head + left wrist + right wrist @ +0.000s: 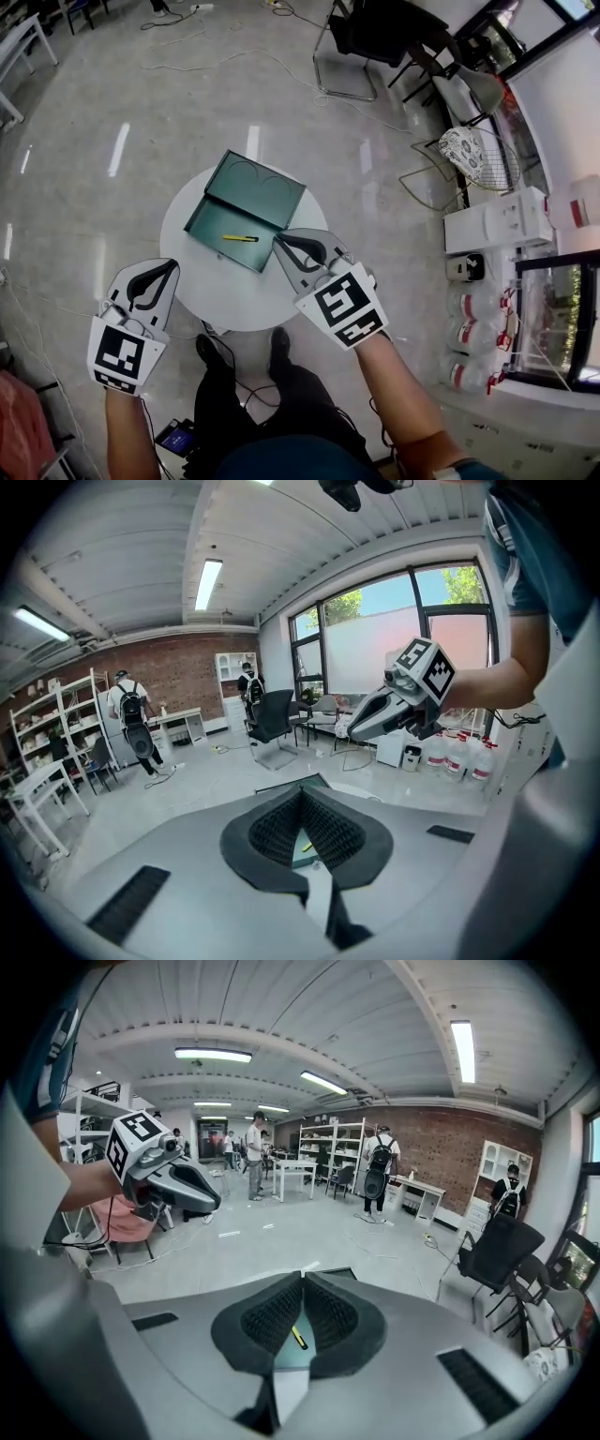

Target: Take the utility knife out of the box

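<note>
Bright ceiling tubes [213,1055], window [403,630] daylight; floor [122,150] glare streaks; fisheye-warped edges.

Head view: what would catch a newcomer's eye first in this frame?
The open green box on the round white table, with the yellow utility knife lying inside it. The right gripper hovers at the box's near corner and the left gripper by the table's left rim, both with jaws together and empty.

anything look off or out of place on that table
Nothing stands out. The green box sits open on the round white table with the yellow utility knife lying flat inside, and nothing looks spilled or damaged. The left gripper and right gripper are both shut and empty.
</note>
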`<state>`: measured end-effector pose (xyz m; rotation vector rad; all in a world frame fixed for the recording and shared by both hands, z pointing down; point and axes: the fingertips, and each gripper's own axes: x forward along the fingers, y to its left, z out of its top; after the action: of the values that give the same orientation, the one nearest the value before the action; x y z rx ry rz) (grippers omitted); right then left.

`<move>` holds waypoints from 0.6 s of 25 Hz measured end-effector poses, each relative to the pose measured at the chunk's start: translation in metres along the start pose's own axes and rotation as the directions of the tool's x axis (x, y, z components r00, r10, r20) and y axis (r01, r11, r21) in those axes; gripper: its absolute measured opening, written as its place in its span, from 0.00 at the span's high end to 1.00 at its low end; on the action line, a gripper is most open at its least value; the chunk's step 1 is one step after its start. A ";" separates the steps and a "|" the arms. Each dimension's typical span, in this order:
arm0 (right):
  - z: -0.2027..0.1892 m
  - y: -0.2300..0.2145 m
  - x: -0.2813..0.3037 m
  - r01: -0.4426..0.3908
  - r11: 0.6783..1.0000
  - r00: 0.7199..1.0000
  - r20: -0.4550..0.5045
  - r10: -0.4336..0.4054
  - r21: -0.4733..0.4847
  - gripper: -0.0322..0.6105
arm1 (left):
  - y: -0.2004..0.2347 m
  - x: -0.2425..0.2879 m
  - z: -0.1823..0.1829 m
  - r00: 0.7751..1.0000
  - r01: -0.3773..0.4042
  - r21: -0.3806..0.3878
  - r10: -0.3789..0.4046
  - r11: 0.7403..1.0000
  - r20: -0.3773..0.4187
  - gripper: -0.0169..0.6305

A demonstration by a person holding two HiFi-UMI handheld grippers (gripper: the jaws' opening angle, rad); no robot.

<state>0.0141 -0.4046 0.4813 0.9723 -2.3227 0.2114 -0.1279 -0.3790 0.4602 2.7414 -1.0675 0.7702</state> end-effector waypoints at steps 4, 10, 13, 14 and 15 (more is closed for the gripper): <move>-0.015 0.001 0.028 -0.023 1.000 0.999 -0.035 0.023 -0.016 0.89 | 0.010 0.010 -0.023 1.000 0.000 -0.013 0.000 1.000 -0.021 0.95; -0.039 0.008 0.067 -0.072 0.996 0.994 -0.089 0.068 -0.046 0.89 | 0.019 0.024 -0.045 1.000 0.009 -0.044 -0.010 0.999 -0.028 0.95; -0.057 0.011 0.087 -0.105 0.991 0.987 -0.127 0.095 -0.080 0.89 | 0.022 0.034 -0.062 0.999 0.013 -0.054 -0.015 0.998 -0.040 0.95; -0.063 0.012 0.093 -0.116 0.989 0.985 -0.140 0.103 -0.090 0.89 | 0.022 0.038 -0.068 0.999 0.014 -0.054 -0.016 0.998 -0.045 0.95; -0.068 0.013 0.098 -0.126 0.988 0.982 -0.151 0.111 -0.095 0.89 | 0.023 0.040 -0.072 0.999 0.015 -0.055 -0.017 0.998 -0.049 0.95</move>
<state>-0.0170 -0.4291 0.5949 0.7433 -2.2351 0.2000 -0.1482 -0.4014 0.5406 2.6676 -1.0401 0.7896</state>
